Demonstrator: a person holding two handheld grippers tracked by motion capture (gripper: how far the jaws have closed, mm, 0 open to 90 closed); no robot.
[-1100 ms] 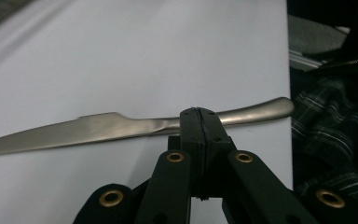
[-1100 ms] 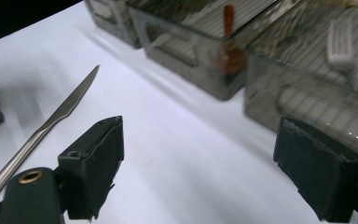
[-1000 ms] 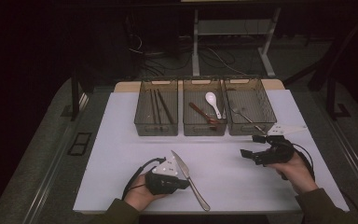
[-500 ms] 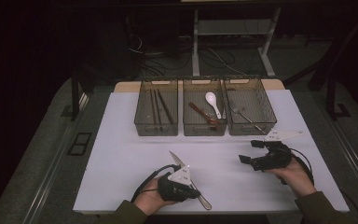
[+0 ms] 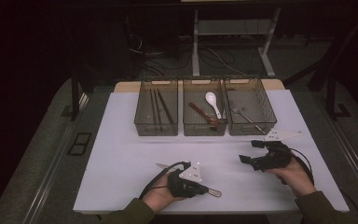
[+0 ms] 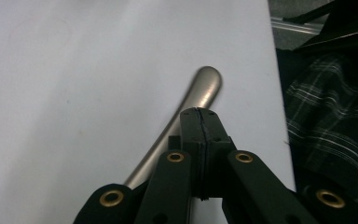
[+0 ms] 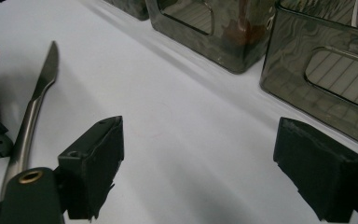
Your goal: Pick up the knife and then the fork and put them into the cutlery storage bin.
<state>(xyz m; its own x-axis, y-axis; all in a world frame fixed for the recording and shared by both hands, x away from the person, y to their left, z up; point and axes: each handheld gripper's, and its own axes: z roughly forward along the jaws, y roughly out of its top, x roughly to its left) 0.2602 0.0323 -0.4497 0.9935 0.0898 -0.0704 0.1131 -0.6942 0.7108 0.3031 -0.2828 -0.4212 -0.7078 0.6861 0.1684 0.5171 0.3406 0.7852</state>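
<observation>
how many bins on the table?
3, in one row at the far side of the table: left bin with dark sticks, middle bin with a white spoon and a reddish utensil, right bin with a fork. None looks hidden.

The knife (image 6: 186,109) is brushed metal with a soft sheen. The table (image 5: 121,154) looks smooth, matt white. The 3 bins (image 5: 204,114) are smoky translucent plastic (glossy walls). Each hand-held gripper carries matt black jaws.
</observation>
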